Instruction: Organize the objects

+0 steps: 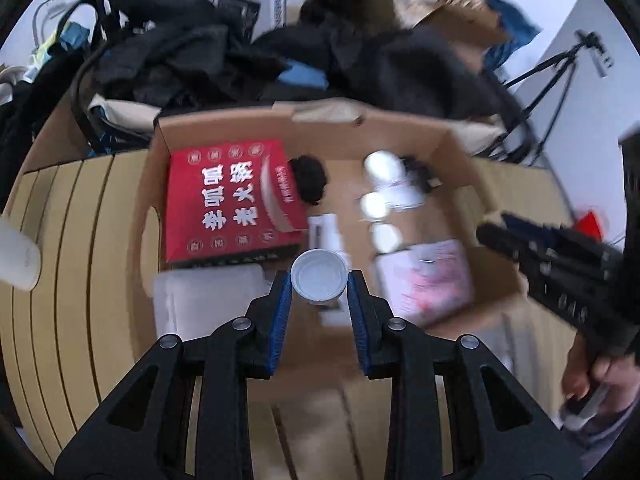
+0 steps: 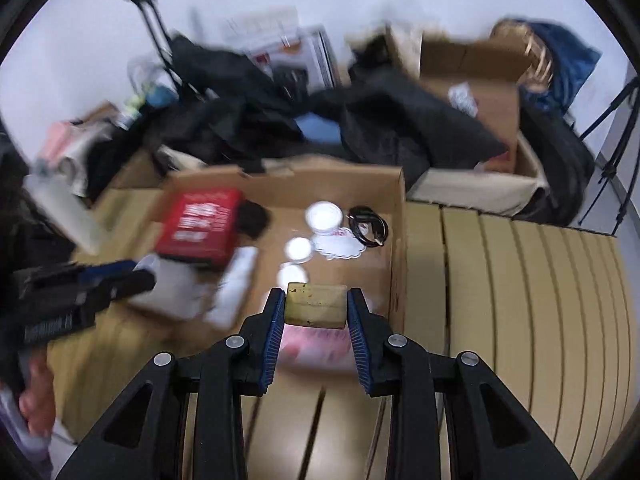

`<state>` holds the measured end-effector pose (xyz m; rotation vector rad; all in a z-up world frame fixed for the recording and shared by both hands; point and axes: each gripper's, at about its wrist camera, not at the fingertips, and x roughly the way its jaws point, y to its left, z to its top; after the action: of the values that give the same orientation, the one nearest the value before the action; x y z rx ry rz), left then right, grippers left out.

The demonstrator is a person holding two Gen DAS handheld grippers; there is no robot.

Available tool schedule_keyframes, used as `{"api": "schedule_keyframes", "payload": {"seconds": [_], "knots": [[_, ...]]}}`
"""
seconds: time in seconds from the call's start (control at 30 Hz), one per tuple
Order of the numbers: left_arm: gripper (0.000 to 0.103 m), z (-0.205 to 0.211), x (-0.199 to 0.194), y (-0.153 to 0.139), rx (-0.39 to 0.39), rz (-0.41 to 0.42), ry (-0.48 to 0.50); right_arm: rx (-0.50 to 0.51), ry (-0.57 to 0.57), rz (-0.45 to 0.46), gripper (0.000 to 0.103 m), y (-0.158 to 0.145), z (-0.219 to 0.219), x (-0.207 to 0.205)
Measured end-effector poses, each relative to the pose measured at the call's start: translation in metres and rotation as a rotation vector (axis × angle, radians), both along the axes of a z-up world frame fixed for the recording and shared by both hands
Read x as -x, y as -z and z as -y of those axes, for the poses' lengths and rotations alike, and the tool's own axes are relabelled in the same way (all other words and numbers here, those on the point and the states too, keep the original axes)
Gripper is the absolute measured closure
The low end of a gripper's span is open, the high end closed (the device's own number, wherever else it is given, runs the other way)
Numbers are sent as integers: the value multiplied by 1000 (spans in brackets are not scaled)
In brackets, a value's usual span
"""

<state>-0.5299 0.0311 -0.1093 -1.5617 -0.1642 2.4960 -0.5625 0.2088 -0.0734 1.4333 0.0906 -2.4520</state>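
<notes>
1. Left gripper [image 1: 319, 284]: fingers closed snugly on a small white round container [image 1: 319, 280], seen end-on, smooth rimmed plastic by the look. It hangs above the near part of the open cardboard box [image 1: 456, 148].
2. Right gripper [image 2: 316, 307]: fingers clamped on a flat tan block [image 2: 316, 310], rectangular, with dark speckles along its edges; material unclear. It sits over the box's near right corner.
3. Box contents: glossy red carton [image 1: 232, 200] with white lettering at left, a black fuzzy lump [image 1: 308, 178] beside it, several white round lids [image 1: 384, 164] mid-floor, a coiled black cable [image 2: 368, 224] at the far right, a pink printed packet [image 1: 428, 280] near the front.
4. Box stands on a slatted pale wood bench [image 2: 540, 280]; dark clothing [image 1: 400, 64] is piled behind it.
5. Risks, as judged: both grippers crowd the same box, so they could knock each other on release. The round container is held only at its curved sides and may slip or roll. Dropped from height, either item could scatter the loose lids. Motion blur suggests quick movement, which worsens aim.
</notes>
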Motion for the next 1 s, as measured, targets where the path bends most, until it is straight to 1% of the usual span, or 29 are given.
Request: {"api": "schedule_keyframes", "payload": {"seconds": [0.07,0.13,0.17,0.2,0.23,0.27,0.3,0.33,0.43,0.47,0.5,0.53,0.57,0.6,0.63,0.67,0.73,0.8,0.83,0.9,0.93,1.0], "knots": [[77,1,9,13,12,7,2,-15,-1,42,69,18,5,22],[77,1,13,22,6,21,19,-63,18,67,68,33,7,37],[71,0,13,24,8,34,29,-83,8,74,67,39,10,40],[62,-1,14,25,12,39,39,-93,-1,81,65,42,12,42],[60,-1,13,22,10,31,45,-87,-2,84,55,44,11,43],[57,0,11,18,11,13,41,-73,-2,81,40,43,10,43],[54,1,8,12,16,-9,38,-54,-3,73,36,40,8,42],[49,1,6,4,28,-31,36,-34,-1,64,34,34,6,39],[46,6,-2,-22,43,-62,25,-10,20,48,34,15,0,31],[37,10,-4,-32,52,-64,19,-9,24,43,34,6,-2,28],[25,12,-6,-42,72,-63,8,-13,27,34,34,-5,-4,23],[20,18,-8,-55,104,-60,-18,-20,23,20,34,-21,-6,16],[13,23,-9,-65,127,-65,-45,-26,17,11,34,-32,-5,12],[9,30,-12,-76,152,-76,-82,-30,7,6,34,-49,-7,3],[0,41,-14,-86,175,-90,-138,-32,-4,11,34,-61,-9,-2],[0,48,-16,-91,186,-96,-171,-34,-22,20,31,-71,-10,-7],[0,65,-22,-98,219,-70,-221,-36,-54,39,30,-91,-14,-18],[0,78,-35,-108,200,-65,-250,-28,-28,66,30,-102,-20,-25],[0,84,-47,-116,174,-76,-265,-18,-12,75,30,-109,-25,-32],[0,88,-71,-130,142,-89,-262,2,-1,69,30,-120,-30,-48],[0,87,-80,-134,151,-85,-254,6,4,61,30,-126,-31,-59],[0,80,-101,-142,197,-80,-236,0,9,43,30,-134,-32,-76]]}}
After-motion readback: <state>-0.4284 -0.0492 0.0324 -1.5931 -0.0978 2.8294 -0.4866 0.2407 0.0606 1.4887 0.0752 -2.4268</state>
